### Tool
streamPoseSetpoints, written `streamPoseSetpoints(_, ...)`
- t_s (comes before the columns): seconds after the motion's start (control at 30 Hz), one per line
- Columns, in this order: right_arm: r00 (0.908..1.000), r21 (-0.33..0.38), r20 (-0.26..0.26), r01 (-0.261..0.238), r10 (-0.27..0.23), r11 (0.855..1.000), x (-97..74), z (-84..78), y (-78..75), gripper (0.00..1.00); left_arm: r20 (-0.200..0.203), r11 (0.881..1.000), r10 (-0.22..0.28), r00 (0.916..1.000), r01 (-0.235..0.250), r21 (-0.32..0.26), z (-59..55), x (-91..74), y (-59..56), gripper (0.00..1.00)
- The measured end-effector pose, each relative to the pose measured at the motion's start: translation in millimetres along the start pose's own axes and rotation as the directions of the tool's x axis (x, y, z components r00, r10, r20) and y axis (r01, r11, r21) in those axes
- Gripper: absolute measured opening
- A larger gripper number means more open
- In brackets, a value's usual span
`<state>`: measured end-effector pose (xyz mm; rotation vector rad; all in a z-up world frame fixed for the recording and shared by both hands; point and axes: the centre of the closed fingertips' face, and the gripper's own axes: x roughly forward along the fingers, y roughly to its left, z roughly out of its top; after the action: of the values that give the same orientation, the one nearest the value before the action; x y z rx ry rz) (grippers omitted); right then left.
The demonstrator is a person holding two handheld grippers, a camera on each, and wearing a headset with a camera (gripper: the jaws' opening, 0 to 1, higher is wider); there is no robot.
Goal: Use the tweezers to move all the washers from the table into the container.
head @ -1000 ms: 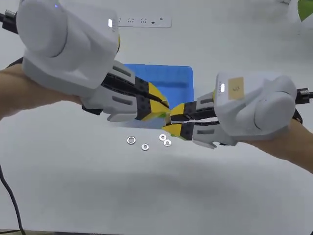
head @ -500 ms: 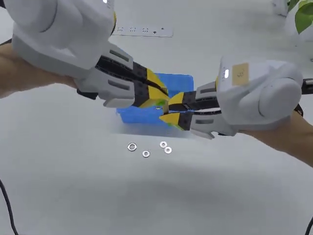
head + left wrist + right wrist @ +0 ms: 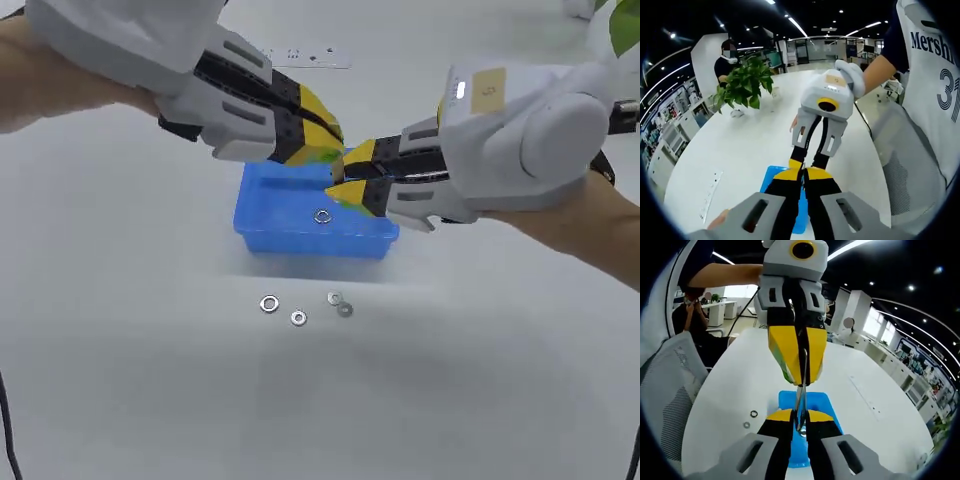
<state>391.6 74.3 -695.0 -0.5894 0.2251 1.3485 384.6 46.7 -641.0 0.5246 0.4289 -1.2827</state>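
While the left gripper (image 3: 325, 138) and the right gripper (image 3: 348, 178) are held tip to tip above the blue container (image 3: 300, 240), the tweezers (image 3: 801, 385) are seen bridging them in the right gripper view. They show as a thin metal strip that comes out from between the left gripper's yellow jaws and runs down between the right gripper's own. Both pairs of jaws are pressed together, and each appears to be pinching the tweezers, one at either end. In the head view the strip is too thin to be made out.

The tweezers' long axis is thus laid along the line between the two grippers, over the container and not pointed down at the table (image 3: 450, 380). One washer (image 3: 322, 216) is found inside the container. Four washers (image 3: 298, 318) are left on the table in a loose cluster near the container's front wall, on the side towards the person.

The cluster is judged to lie below the tweezers and nearer the person, so the tips must be swung down and drawn back over that wall. The right gripper's tips are judged slightly the nearer to it.
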Motion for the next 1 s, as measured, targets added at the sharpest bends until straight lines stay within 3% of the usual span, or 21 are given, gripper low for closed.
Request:
streamPoseSetpoints(0.63,0.9954,0.061,-0.078,-0.050,0.055,0.997,30.8,-51.6,-8.8,0.10,-0.044,0.997,-0.051,0.9977,0.047,-0.069,-40.9,40.1,19.7,0.07)
streamPoseSetpoints(1.0,0.9921,0.112,-0.102,-0.062,0.073,0.992,36.3,-67.8,-7.5,0.10,-0.044,0.991,-0.070,0.9966,0.065,-0.115,-52.8,52.7,21.7,0.07)
